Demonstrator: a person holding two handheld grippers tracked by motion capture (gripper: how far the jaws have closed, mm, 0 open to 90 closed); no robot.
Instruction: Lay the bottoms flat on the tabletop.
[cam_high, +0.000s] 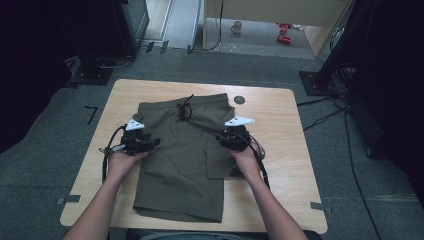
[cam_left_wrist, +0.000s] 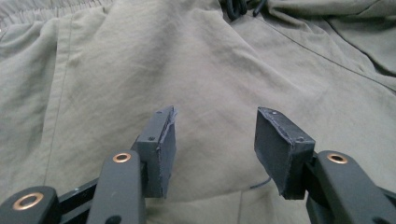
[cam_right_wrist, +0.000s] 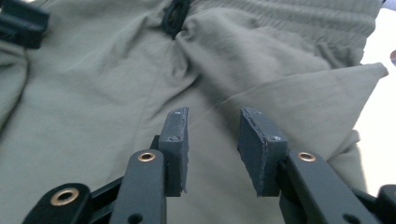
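Centrally on the light wooden tabletop (cam_high: 280, 165), a pair of olive-green fabric shorts (cam_high: 180, 165) is laid flat, long axis running 12 to 6 o'clock, black-drawstring waistband (cam_high: 186, 107) at 12. Its 3 o'clock leg is folded inward. The left tongs (cam_high: 150, 143) and right tongs (cam_high: 221, 137) are seen spread above the cloth, nothing pinched. Bare tabletop is left at 3 and 9 o'clock.

Red items (cam_high: 284, 33) on floor: too small, maybe toys.
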